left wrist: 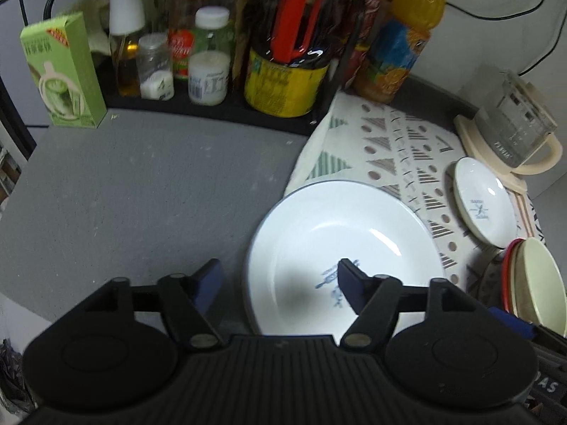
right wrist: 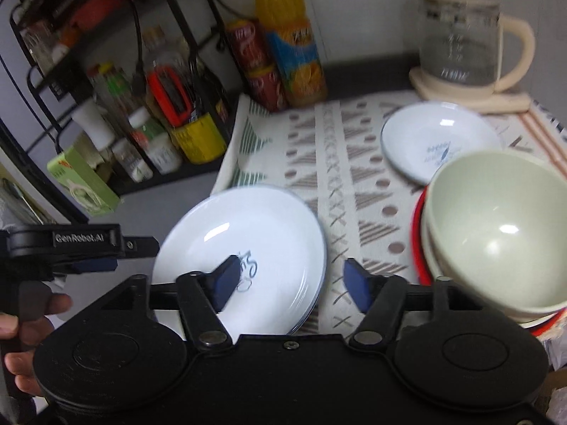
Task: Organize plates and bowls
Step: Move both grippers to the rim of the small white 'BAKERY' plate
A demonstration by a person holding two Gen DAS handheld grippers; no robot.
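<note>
Beside large plate (right wrist: 244, 244), stacked bowls (right wrist: 496, 233) (right), kettle (right wrist: 460, 42)

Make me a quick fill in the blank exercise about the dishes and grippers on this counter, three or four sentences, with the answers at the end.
1. The large white plate lies partly on the grey counter and partly on the patterned ____.
2. The cream bowl is stacked on a ____ rimmed dish.
3. Both the left gripper and the right gripper have their jaws ____.
4. The small white dish sits in front of the glass ____.

Answers: cloth; red; open; kettle
</note>
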